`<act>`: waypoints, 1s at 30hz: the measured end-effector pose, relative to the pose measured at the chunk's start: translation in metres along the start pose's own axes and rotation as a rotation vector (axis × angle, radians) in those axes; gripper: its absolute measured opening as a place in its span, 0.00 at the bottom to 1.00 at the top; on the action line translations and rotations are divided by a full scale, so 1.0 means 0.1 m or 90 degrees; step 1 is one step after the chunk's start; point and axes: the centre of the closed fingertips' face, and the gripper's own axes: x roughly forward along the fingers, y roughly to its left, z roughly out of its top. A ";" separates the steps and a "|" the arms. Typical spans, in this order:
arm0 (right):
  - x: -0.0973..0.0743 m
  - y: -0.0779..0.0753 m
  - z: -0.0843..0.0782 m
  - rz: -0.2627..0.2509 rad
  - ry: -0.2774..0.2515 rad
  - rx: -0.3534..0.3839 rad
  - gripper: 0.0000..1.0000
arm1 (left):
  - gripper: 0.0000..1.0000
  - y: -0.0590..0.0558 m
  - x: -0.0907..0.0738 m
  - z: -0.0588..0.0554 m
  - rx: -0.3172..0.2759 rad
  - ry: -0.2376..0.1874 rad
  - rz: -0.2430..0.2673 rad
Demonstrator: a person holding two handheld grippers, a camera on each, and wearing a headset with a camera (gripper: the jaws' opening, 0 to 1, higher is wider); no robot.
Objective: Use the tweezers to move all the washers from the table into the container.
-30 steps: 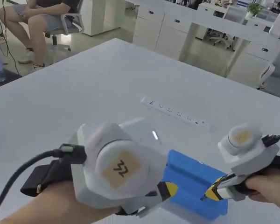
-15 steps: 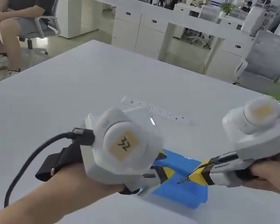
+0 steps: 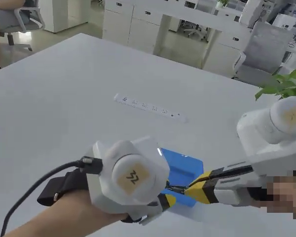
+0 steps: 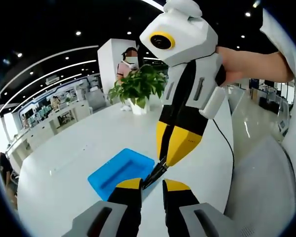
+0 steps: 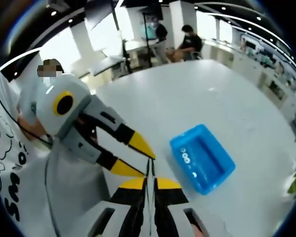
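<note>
Tweezers point(image 4: 154, 174) closer, tips pointing at left hand-held gripper point(image 4: 151, 183) | left jaws apart | right hand-held gripper point(image 5: 151, 182) clamps tweezers

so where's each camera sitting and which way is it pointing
Head view: on the headset, looking forward and down at the white table and blue container; the person's left arm, left gripper and right gripper show.
Left gripper view: on the left gripper, looking along its parted jaws at the right gripper, with a plant behind.
Right gripper view: on the right gripper, looking along jaws closed on the tweezers at the left gripper and the person's shirt.
Shared: the gripper views face each other; all three show the container.
</note>
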 end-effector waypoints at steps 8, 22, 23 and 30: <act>0.14 0.07 -0.09 0.019 0.023 -0.006 0.02 | 0.08 -0.17 0.10 -0.18 0.034 0.039 -0.029; 0.03 0.10 0.18 -0.020 -0.134 0.033 0.02 | 0.02 -0.25 0.00 -0.04 -0.147 -0.054 -0.058; 0.01 0.09 0.21 -0.029 -0.162 0.046 0.02 | 0.02 -0.22 -0.03 -0.03 -0.142 -0.060 -0.046; -0.10 0.04 0.35 -0.066 -0.299 0.116 0.02 | 0.03 -0.16 -0.09 0.10 -0.213 -0.105 -0.023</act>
